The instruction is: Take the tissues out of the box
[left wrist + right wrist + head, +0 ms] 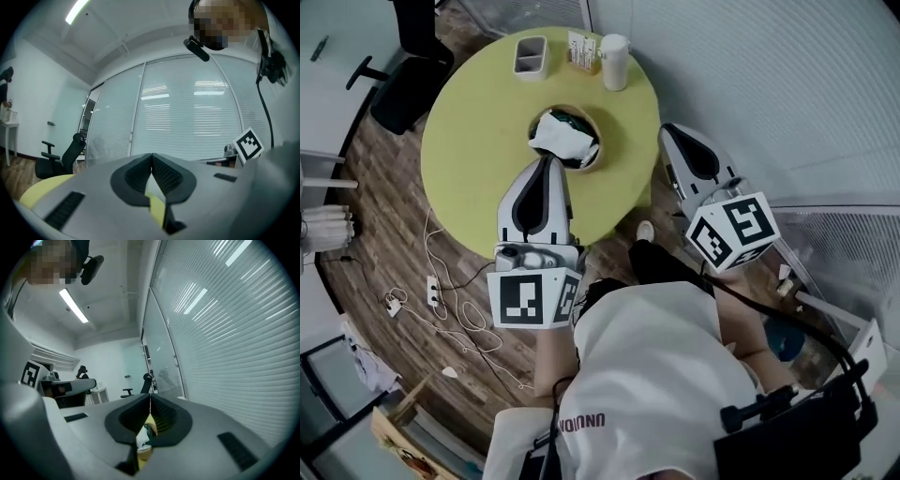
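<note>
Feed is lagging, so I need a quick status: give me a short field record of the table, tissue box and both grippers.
table: round, yellow-green
tissue box: mid-table, white tissue bunched out of its top
left gripper: jaws shut, empty, over the table, tip at the box's near edge
right gripper: jaws shut, empty, beyond the table's right edge
far edge: grey tray, small box, white cup

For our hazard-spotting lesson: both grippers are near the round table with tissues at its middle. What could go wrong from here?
Left gripper and right gripper both have jaws shut; unopened, they would probably just push the tissues down. The white cup and small box stand just beyond the tissues, so an overlong reach might topple them.
</note>
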